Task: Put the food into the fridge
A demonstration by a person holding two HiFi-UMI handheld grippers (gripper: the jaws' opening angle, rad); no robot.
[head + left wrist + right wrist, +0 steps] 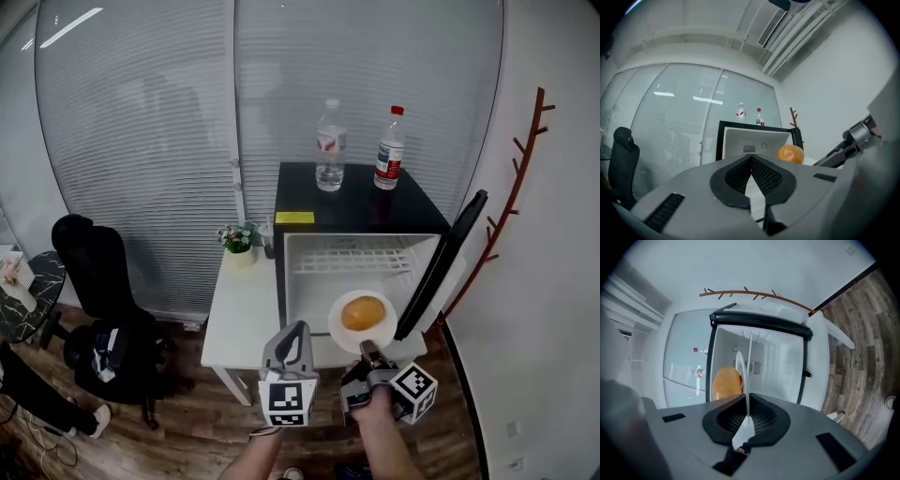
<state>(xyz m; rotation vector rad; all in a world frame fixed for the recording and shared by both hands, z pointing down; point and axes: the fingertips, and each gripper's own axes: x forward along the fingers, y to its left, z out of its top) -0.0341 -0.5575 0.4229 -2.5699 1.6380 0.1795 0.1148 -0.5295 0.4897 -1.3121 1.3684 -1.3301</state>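
Note:
A round orange bun (363, 312) lies on a white plate (338, 334). My right gripper (367, 352) is shut on the plate's near rim and holds it level in front of the open black mini fridge (356, 192). In the right gripper view the plate (739, 373) runs edge-on from between the jaws, with the bun (726, 383) beside it and the white fridge interior (783, 357) beyond. My left gripper (298, 330) hangs just left of the plate, shut and empty. The left gripper view shows its pads (761, 174) meeting, the bun (790, 153) at the right.
The fridge door (441, 267) stands open to the right, and a wire shelf (352, 261) crosses the upper interior. Two bottles (330, 145) (390, 148) stand on top. A white table (239, 323) with a small plant (240, 240), a black chair (103, 281) and a coat rack (511, 206) surround it.

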